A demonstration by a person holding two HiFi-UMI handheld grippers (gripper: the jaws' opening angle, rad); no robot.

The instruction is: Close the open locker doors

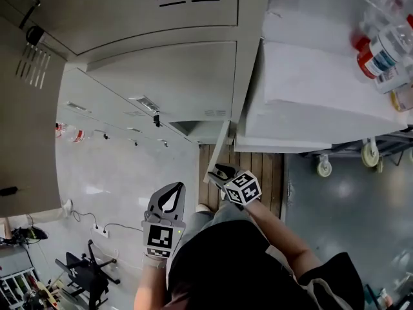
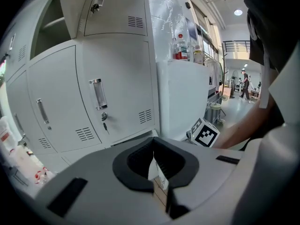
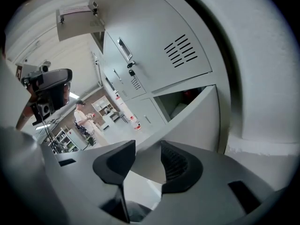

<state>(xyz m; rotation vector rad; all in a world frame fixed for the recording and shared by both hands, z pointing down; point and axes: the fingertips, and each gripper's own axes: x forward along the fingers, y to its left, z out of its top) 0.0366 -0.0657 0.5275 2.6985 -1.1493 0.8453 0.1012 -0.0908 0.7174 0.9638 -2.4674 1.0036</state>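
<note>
A bank of grey lockers (image 1: 181,76) stands in front of me. One low door (image 1: 221,148) hangs ajar and shows edge-on in the head view. My right gripper (image 1: 219,172) is at that door's free edge. In the right gripper view the door panel (image 3: 197,121) runs between the parted jaws of the right gripper (image 3: 147,161), and the pads do not press on it. The compartment (image 3: 180,107) behind it is dark. My left gripper (image 1: 170,192) hangs to the left, away from the lockers, its tips together and nothing held. Its closed jaws (image 2: 153,161) face shut doors (image 2: 117,93).
An upper locker door (image 3: 77,20) also stands open. A white cabinet (image 1: 310,95) with bottles (image 1: 381,50) on top adjoins the lockers on the right, next to a cart's castor wheels (image 1: 324,166). A black chair (image 1: 84,273) and cables lie on the floor at left.
</note>
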